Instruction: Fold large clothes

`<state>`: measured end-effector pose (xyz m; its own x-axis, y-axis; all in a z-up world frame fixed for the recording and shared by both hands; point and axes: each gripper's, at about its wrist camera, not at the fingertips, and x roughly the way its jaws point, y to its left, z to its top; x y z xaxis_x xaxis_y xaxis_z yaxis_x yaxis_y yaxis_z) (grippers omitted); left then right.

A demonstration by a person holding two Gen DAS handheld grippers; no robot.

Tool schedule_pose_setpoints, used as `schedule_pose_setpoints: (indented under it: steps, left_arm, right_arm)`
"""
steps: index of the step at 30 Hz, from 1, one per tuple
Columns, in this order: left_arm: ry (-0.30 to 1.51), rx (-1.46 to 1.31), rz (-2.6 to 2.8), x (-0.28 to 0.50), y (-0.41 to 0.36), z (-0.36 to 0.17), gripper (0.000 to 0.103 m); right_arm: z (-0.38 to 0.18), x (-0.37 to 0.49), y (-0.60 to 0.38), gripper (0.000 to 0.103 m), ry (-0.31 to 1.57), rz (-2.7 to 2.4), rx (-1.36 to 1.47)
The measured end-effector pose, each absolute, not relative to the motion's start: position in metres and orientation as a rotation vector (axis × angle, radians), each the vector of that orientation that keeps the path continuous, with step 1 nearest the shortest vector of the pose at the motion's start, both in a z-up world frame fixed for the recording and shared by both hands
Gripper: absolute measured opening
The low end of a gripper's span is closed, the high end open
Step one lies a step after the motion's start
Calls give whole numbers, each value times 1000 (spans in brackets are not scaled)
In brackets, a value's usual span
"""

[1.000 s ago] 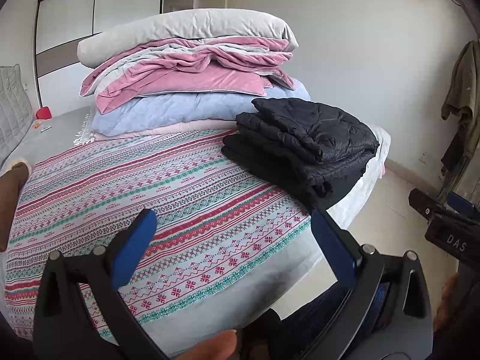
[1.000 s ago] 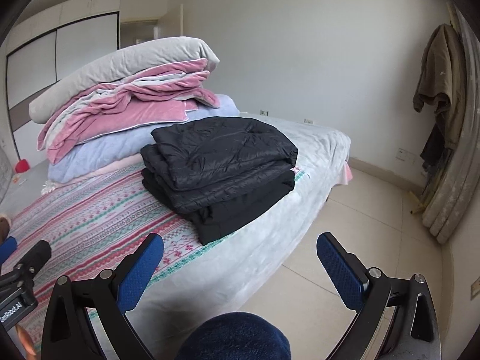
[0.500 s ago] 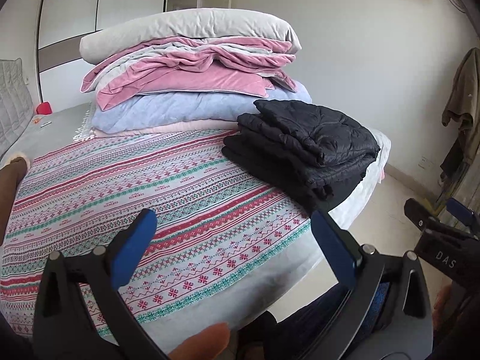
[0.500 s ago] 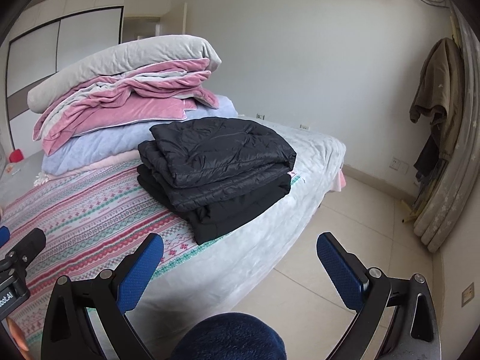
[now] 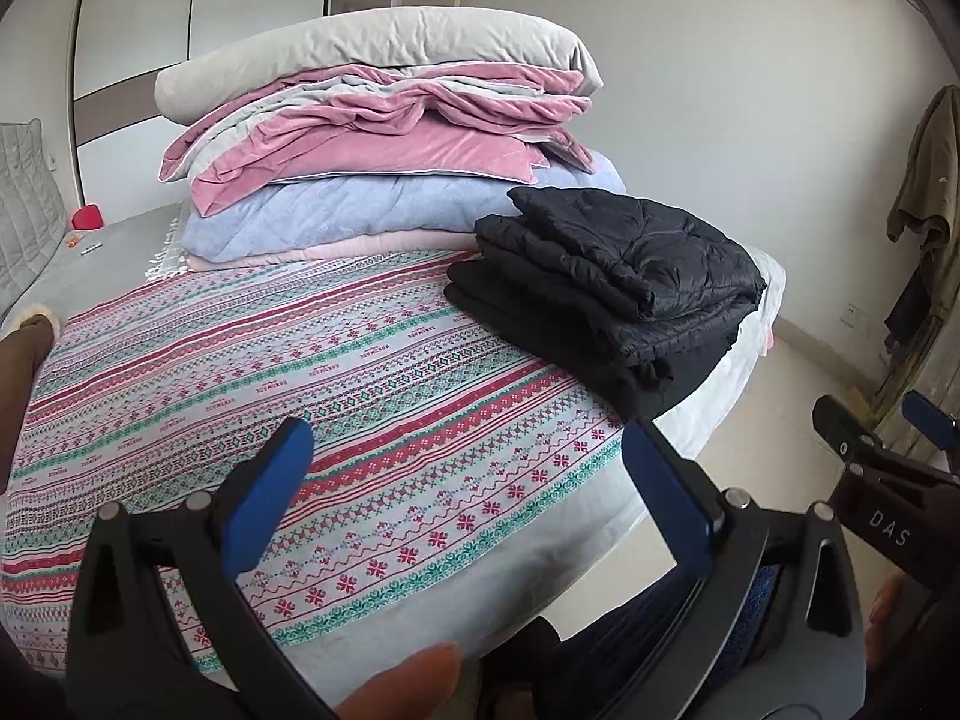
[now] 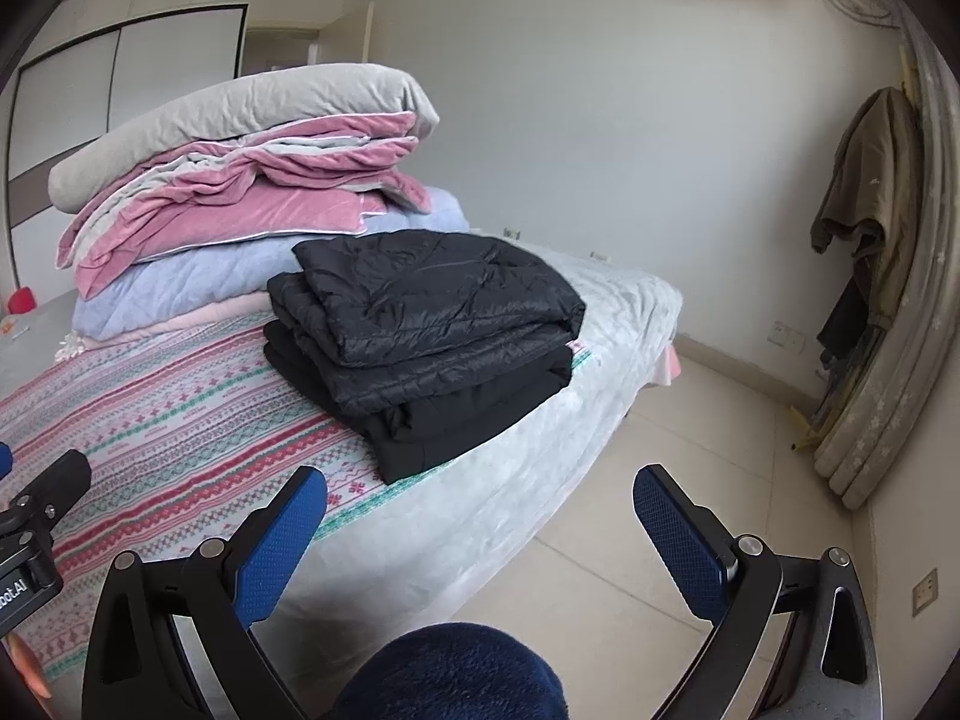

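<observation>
Left wrist view shows the left hand-held gripper [image 5: 462,498] spread wide and holding nothing, raised over the patterned bedspread [image 5: 300,372] near the bed's edge. A folded black jacket [image 5: 612,276] lies on the bed's far right corner, stacked on other dark folded clothing, just beside a tall pile of folded quilts [image 5: 384,138]. Right wrist view shows the right hand-held gripper [image 6: 480,516] equally wide and empty, held off the bed's side above the tiled floor [image 6: 690,462], well apart from the jacket. A coat [image 6: 864,192] hangs by the wall.
</observation>
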<state>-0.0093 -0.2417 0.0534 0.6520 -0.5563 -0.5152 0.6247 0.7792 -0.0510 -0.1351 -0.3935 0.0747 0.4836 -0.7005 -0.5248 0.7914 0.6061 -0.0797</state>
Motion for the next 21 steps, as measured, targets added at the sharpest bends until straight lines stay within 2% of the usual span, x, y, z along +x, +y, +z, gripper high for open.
schedule_pose_setpoints:
  steps: [21]
  left_arm:
    - [555,150,-681,-7,-242,49,102]
  right_arm:
    - [72,-132,-393,103,552,-944,153]
